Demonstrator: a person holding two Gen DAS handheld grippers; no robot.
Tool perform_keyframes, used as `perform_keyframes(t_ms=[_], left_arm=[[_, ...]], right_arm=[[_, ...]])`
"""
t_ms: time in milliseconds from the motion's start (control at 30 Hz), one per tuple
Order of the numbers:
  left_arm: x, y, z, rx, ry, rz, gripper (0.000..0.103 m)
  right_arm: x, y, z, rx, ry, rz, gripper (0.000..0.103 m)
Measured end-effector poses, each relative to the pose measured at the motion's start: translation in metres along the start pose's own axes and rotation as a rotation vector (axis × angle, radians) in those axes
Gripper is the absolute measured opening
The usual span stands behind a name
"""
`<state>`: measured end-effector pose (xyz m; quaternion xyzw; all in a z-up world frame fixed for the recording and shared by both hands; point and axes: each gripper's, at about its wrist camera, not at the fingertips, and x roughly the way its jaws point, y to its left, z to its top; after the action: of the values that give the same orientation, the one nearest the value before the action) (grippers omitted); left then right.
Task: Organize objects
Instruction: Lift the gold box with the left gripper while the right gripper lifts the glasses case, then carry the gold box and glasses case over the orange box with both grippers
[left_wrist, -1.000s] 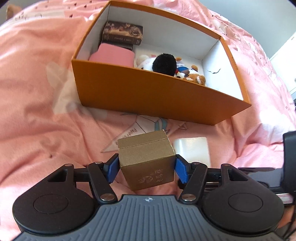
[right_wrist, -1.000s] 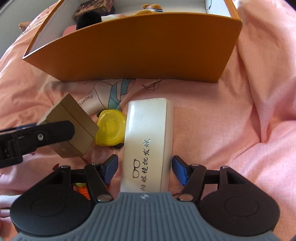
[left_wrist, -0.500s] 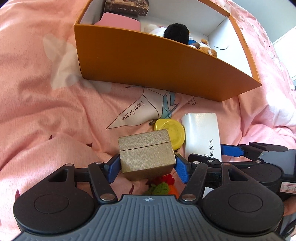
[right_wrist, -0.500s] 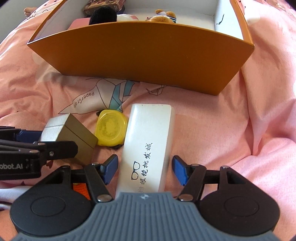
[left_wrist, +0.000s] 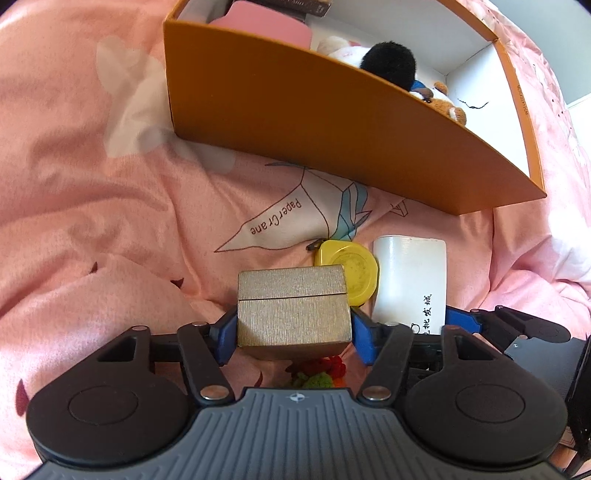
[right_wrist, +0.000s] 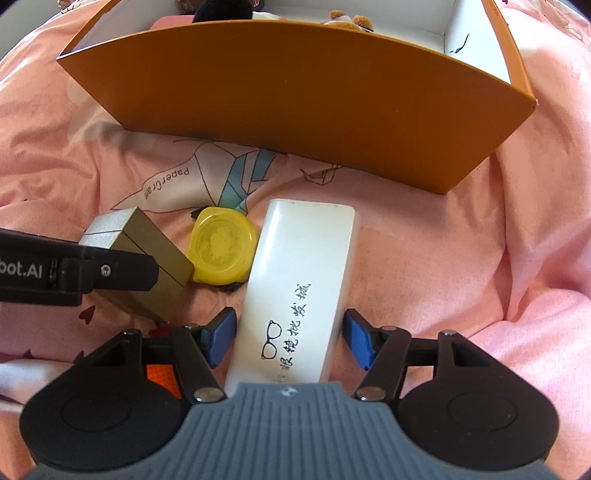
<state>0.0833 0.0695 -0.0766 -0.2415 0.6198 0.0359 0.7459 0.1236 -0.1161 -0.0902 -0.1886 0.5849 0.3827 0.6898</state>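
Left hand-held gripper (left_wrist: 293, 332) closing around gold box (left_wrist: 291, 306), seemingly touching, above pink bedspread (left_wrist: 92, 221).

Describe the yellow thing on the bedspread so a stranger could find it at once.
Start at the orange box on the pink bedspread. Just in front of it three things lie in a row. The yellow case sits in the middle, between the gold box and the white glasses case: the only rounded, bright yellow one.
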Motion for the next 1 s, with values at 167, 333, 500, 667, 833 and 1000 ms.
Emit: perform_keyframes(t_ms=[167,333,500,667,833,1000], left_arm=[[-0.007,0.005,-0.005,-0.006,-0.027,-0.037,0.067],[-0.026,0.000,-0.010,0.039,-0.075,-0.062,0.067],[-0.056,-0.014,-0.007,0.107,-0.144,-0.129,0.067],[-0.092,-0.033,0.000,0.198,-0.234,-0.183,0.067],[-0.119,-0.050,0.019,0.252,-0.331,-0.220,0.067],[-0.132,-0.066,0.045,0.299,-0.416,-0.221,0.067]], right_arm=[[-0.005,-0.004,-0.002,0.021,-0.014,0.022,0.064],[-0.028,-0.012,-0.005,0.054,-0.065,0.041,0.064],[-0.066,-0.026,-0.007,0.102,-0.141,0.065,0.063],[-0.110,-0.036,0.002,0.108,-0.238,0.074,0.062],[-0.159,-0.040,0.021,0.081,-0.368,0.061,0.062],[-0.188,-0.049,0.051,0.066,-0.432,0.068,0.062]])
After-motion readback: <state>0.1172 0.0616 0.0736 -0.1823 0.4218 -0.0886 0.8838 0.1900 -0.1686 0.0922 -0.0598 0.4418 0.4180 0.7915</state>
